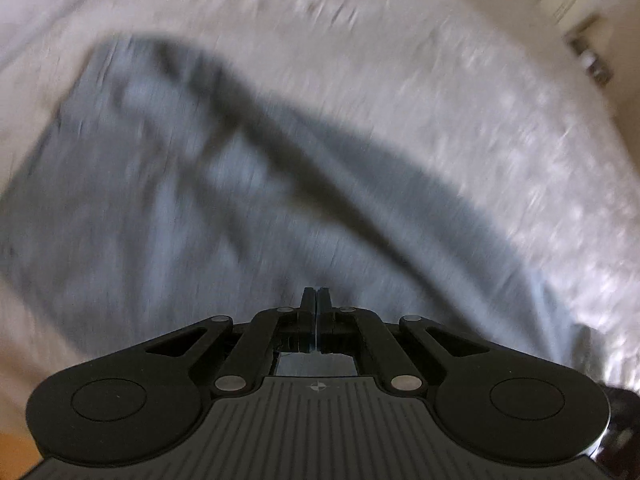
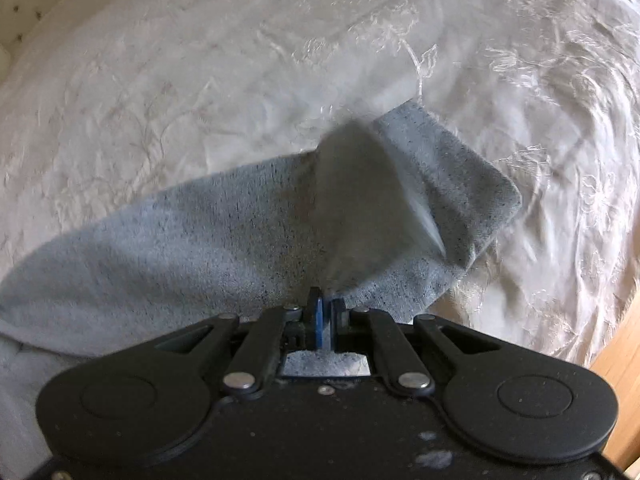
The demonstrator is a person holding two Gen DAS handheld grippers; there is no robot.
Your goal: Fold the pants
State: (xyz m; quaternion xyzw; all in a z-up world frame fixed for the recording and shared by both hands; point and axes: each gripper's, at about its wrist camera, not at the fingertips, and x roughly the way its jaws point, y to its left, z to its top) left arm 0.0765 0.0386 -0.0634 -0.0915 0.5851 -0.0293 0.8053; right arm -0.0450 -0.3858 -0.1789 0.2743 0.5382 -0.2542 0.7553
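Grey sweatpants (image 1: 168, 184) lie on a white bedspread (image 1: 400, 60). The left wrist view is motion-blurred; a dark fold runs diagonally across the cloth. My left gripper (image 1: 316, 292) has its fingers pressed together right over the grey cloth; whether cloth is pinched between them is hidden. In the right wrist view a grey pant leg (image 2: 180, 240) stretches left, with its cuff (image 2: 452, 184) turned up to the right. My right gripper (image 2: 326, 296) is shut on a raised fold of the pants that stands up blurred before it.
The embroidered white bedspread (image 2: 240, 60) covers the bed all around the pants. A wooden floor or frame edge (image 2: 616, 384) shows at the right. Blurred furniture (image 1: 592, 64) stands beyond the bed at the upper right of the left wrist view.
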